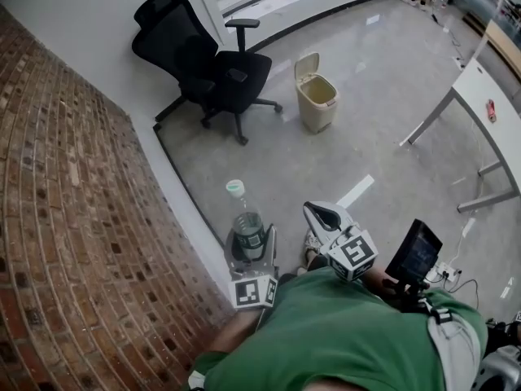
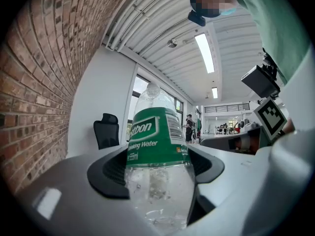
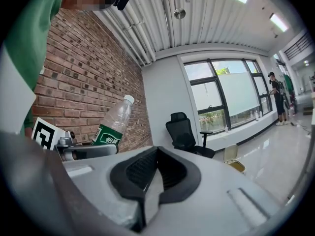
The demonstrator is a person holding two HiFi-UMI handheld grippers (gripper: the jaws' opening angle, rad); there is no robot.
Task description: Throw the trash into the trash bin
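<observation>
A clear plastic water bottle (image 1: 247, 224) with a green label and white cap stands upright in my left gripper (image 1: 251, 255), whose jaws are shut on its lower body. In the left gripper view the bottle (image 2: 156, 151) fills the middle between the dark pads (image 2: 110, 173). My right gripper (image 1: 326, 218) is held beside it, shut with nothing between its pads (image 3: 155, 173); the bottle (image 3: 113, 122) shows at its left. The beige trash bin (image 1: 316, 94) stands with its lid up on the floor ahead, also small in the right gripper view as the bin (image 3: 231, 157).
A black office chair (image 1: 207, 63) stands left of the bin near the white wall. A brick wall (image 1: 65, 218) runs along my left. A white table (image 1: 492, 112) is at the right. People stand far off by the windows (image 3: 278, 100).
</observation>
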